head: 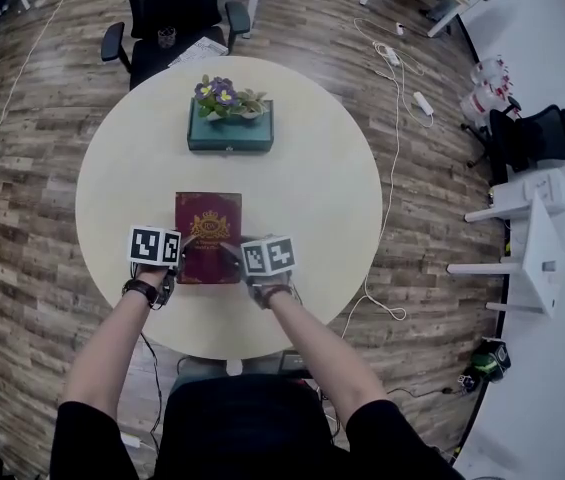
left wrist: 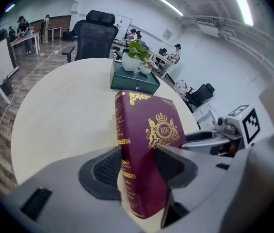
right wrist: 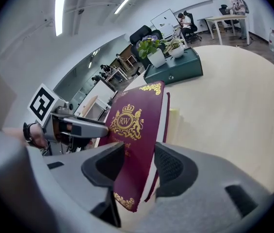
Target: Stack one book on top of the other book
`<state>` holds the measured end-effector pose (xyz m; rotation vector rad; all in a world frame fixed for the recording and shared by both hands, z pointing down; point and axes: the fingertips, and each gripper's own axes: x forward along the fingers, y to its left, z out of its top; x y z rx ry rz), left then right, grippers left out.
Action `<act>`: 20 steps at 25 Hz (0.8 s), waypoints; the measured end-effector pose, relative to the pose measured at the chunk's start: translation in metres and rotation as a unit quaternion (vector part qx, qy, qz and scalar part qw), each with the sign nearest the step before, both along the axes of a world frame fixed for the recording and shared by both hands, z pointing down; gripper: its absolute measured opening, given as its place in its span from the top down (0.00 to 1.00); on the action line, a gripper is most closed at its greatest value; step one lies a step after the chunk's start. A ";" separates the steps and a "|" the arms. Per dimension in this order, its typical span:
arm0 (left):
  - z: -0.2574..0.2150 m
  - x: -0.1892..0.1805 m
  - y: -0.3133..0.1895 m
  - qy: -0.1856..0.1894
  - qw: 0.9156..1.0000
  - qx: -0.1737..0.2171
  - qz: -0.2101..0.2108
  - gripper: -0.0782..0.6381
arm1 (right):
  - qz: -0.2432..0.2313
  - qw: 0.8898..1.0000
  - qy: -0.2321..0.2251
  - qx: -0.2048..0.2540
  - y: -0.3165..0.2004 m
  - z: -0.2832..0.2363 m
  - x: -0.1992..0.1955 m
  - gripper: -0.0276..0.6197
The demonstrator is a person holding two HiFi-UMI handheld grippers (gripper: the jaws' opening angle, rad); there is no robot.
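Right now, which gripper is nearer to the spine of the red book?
Left. The left gripper is shut over the spine of the red book; the right gripper is shut on the opposite page edge, away from the spine.

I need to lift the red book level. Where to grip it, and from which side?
Take the red book by its two near corners, from the near edge: it is wide and thin, so left gripper and right gripper each pinch one.

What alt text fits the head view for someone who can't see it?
The left gripper and right gripper clamp the near edge of a maroon book over a round table. Beyond it, a potted plant sits on a green book.
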<state>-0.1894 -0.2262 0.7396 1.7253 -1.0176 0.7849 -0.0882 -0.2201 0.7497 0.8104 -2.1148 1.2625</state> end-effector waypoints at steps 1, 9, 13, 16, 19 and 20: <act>0.003 0.000 -0.001 0.001 1.000 -0.001 0.001 0.59 | 0.002 1.000 0.002 -0.003 0.000 0.003 0.000 0.68; 0.021 -0.005 -0.010 0.007 1.000 -0.015 0.004 0.59 | 0.017 0.999 0.013 -0.023 -0.003 0.022 -0.005 0.68; 0.026 -0.004 -0.010 0.011 1.000 -0.022 0.008 0.59 | 0.019 0.999 0.019 -0.022 -0.004 0.024 -0.004 0.69; 0.028 -0.005 -0.011 0.015 1.000 -0.021 0.013 0.59 | 0.023 0.999 0.023 -0.021 -0.004 0.025 -0.004 0.69; 0.029 -0.004 -0.012 0.021 0.999 -0.022 0.016 0.59 | 0.027 0.999 0.026 -0.021 -0.004 0.024 -0.003 0.69; 0.029 -0.004 -0.012 0.024 0.999 -0.022 0.016 0.59 | 0.027 0.999 0.027 -0.021 -0.004 0.024 -0.003 0.68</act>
